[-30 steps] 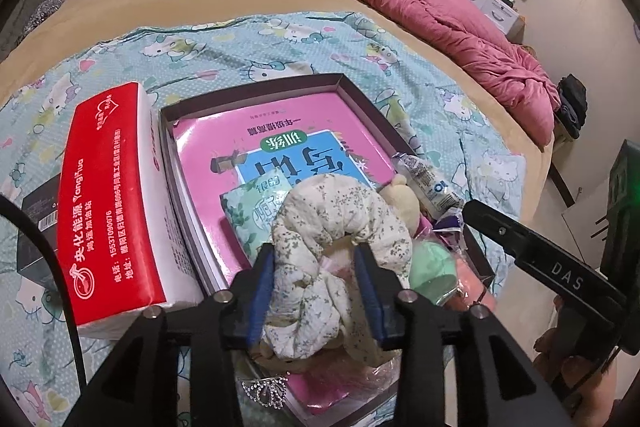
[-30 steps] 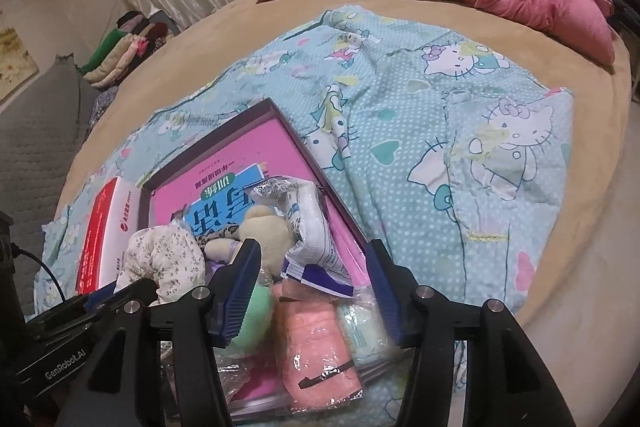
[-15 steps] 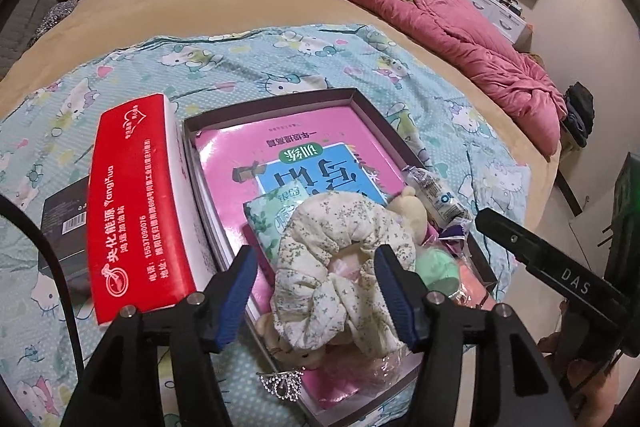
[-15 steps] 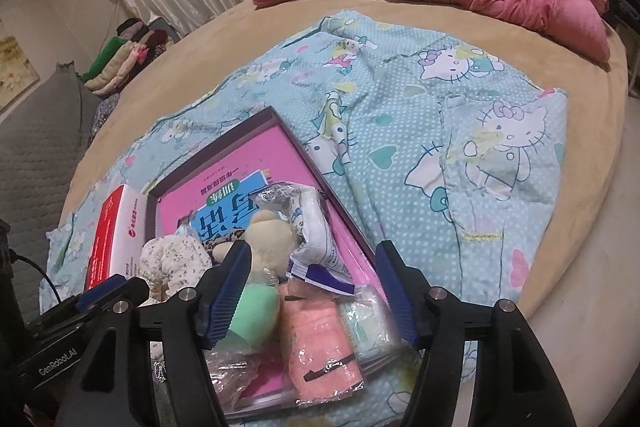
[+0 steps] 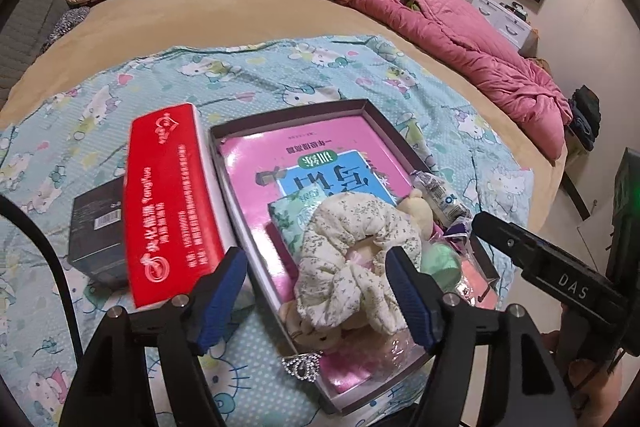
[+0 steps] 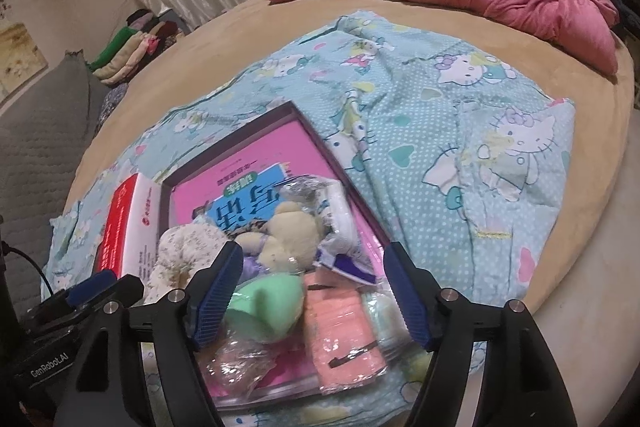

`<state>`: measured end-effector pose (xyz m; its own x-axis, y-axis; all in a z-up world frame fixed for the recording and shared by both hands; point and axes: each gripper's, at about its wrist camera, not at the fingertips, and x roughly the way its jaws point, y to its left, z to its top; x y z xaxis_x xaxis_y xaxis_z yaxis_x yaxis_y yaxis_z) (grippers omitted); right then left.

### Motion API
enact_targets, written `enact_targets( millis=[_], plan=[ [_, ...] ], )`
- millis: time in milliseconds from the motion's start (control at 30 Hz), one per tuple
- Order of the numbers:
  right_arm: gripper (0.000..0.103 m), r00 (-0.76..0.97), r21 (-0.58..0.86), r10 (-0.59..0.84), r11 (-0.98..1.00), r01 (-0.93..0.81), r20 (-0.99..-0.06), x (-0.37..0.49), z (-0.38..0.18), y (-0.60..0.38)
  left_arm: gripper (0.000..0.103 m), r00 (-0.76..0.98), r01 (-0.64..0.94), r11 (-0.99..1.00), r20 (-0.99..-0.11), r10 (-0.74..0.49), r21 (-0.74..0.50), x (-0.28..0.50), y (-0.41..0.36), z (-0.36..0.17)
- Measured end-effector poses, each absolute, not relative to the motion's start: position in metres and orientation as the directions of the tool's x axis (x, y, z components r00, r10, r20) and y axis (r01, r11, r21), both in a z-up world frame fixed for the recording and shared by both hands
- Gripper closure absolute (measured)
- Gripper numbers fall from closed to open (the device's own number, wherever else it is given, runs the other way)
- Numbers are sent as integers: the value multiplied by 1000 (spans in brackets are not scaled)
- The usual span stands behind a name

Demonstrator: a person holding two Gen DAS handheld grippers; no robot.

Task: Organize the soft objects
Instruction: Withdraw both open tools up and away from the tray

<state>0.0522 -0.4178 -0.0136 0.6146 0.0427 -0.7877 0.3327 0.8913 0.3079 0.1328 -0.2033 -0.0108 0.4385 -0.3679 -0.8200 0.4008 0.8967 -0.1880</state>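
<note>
Cream floral scrunchie (image 5: 352, 263) lies heaped with the plush bear (image 6: 286, 235) in the near end of the shallow box (image 5: 362, 103) on the bed, gathered for sorting, while the left hand-held gripper (image 5: 320, 301) and the right hand-held gripper (image 6: 314, 297) (pinching nothing) are opening over the pile.

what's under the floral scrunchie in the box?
The floral scrunchie lies on a pink workbook, a green floral packet and a small plush bear. Anything deeper beneath it is covered.
</note>
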Motion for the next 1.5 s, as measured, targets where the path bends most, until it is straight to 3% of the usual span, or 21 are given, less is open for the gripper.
enact_targets(
  millis=[500, 1500],
  plan=[
    [24, 652, 278, 27, 917, 286, -758, 42, 20, -391, 17, 475, 386, 909, -810, -343, -159, 115, -178, 10],
    [22, 693, 212, 71, 970, 120, -717, -17, 69, -306, 14, 562, 274, 955, -788, -253, -111, 44, -97, 51]
  ],
)
